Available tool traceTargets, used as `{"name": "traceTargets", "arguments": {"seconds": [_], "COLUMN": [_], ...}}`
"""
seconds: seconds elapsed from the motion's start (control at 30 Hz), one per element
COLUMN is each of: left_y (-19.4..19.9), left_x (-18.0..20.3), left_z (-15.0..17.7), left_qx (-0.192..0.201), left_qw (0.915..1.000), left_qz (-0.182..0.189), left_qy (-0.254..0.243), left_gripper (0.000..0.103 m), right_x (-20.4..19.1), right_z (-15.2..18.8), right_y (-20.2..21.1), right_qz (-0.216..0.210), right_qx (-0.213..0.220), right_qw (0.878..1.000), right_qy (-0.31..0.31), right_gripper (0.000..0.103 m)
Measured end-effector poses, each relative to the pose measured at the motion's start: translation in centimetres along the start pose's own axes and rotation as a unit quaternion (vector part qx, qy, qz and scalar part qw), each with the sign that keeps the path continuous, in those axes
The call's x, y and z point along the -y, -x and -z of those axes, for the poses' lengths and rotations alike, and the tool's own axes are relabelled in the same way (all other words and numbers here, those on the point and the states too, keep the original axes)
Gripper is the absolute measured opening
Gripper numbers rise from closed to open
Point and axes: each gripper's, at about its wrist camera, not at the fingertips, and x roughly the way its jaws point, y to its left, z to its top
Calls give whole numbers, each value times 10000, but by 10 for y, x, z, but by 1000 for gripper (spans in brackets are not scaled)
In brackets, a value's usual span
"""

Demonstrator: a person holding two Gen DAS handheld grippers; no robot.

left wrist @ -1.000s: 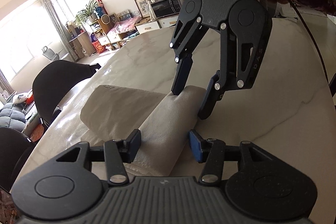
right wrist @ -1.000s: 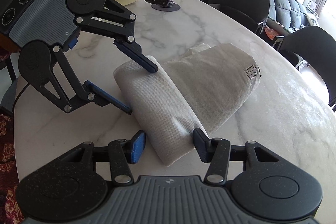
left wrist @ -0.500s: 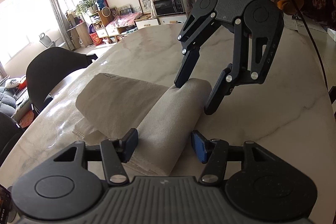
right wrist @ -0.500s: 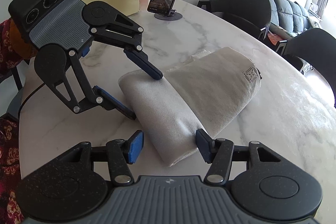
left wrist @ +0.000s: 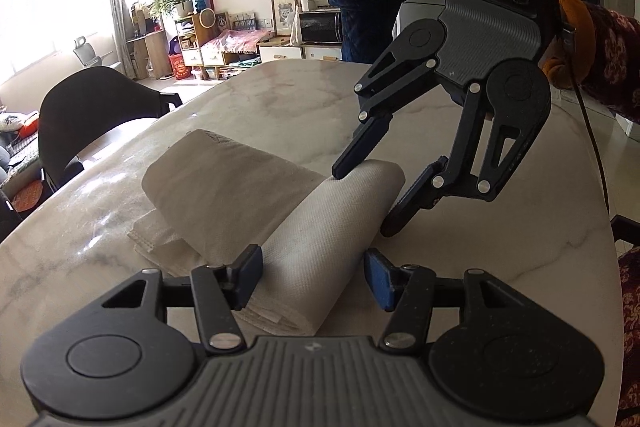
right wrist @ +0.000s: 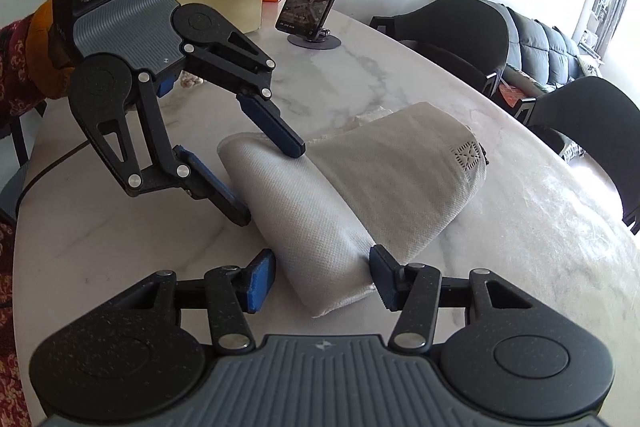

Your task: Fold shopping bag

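Left wrist view: the bag lies on the worktop, its near-right part turned over into a thick fold. The left gripper straddles the fold's near end with jaws half wide; the left pad touches cloth, the right one stands clear. The right gripper now sits further right in this view than a second ago, one tip resting on top of the fold and the other beside it on the worktop. The fold itself looks no tighter than before, so I judge the fold is being lined up, not yet pressed flat.

Right wrist view: the right jaws are closing from about half wide with the fold's end between them; the right pad brushes the cloth edge, the left one is just beside it. The bag has kept its place.

The handles are hidden, probably tucked under. How many layers the fold holds cannot be told. Both views cut off the hands.
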Motion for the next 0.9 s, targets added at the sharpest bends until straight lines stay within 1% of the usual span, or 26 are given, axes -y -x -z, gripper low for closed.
{"name": "traceTargets", "arguments": {"seconds": [0.23,0.3,0.4,0.43,0.6,0.73,0.9], "left_y": [-1,1,2,4,4,5,10], "left_x": [-8,-9,-14,-15,-30,-38,-48], "left_z": [-2,2,3,4,7,10,19], "left_qx": [129,185,287,315,522,703,923], "left_qw": [9994,9989,9967,9956,9842,9721,9533], "left_qz": [107,130,145,164,332,464,624], "left_qy": [290,411,741,867,1662,2189,2807], "left_gripper": [56,55,53,53,52,51,48], "right_x": [25,33,41,45,62,74,86], "right_z": [5,8,11,13,20,23,32], "right_y": [2,3,5,5,5,0,-6], "right_qz": [-439,-568,-698,-769,-1043,-1214,-1371], "right_qx": [224,313,409,454,586,693,853], "right_qw": [9956,9920,9866,9829,9657,9502,9281], "right_qy": [-800,-1082,-1419,-1612,-2305,-2784,-3355], "right_gripper": [55,55,55,55,55,56,58]}}
